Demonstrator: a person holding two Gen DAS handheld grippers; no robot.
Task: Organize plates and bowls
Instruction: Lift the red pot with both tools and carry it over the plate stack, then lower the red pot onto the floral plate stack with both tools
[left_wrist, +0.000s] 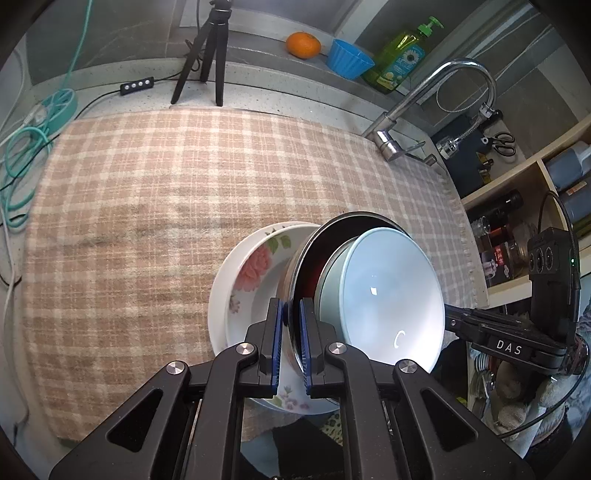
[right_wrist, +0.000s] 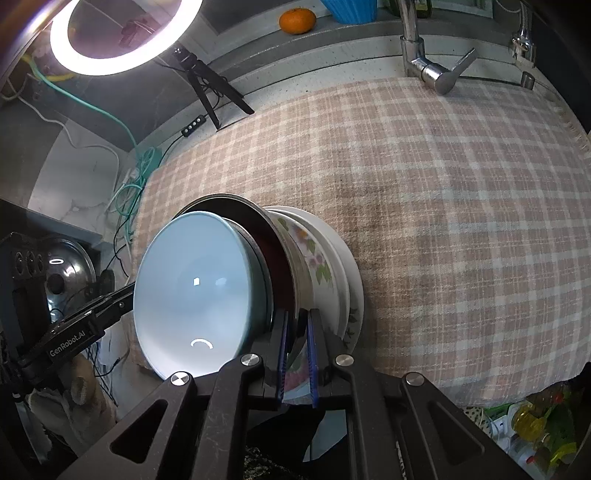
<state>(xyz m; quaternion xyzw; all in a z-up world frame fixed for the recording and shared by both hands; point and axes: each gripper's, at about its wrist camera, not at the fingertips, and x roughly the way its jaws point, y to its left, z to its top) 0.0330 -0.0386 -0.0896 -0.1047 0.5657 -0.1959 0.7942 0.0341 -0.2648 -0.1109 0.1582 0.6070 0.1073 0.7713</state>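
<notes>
Counter (left_wrist: 258, 77), speckled stone, draped with a woven pink-and-cream plaid cloth (left_wrist: 147, 206). Nearest: left hand-held gripper (left_wrist: 291, 332), black frame with blue ribbed pads, clenched on the thin rim of a steel bowl (left_wrist: 314, 243); right hand-held gripper (right_wrist: 297, 354) clamped on the same rim. Stack held on edge above the cloth: glossy pale-blue bowl (left_wrist: 388, 295) nested in the steel bowl, floral white plate (left_wrist: 255, 269) behind. Farther: black tripod (left_wrist: 210, 48), chrome curved faucet (left_wrist: 443, 92), round orange (left_wrist: 303, 44), fluted blue cup (left_wrist: 349, 59).
</notes>
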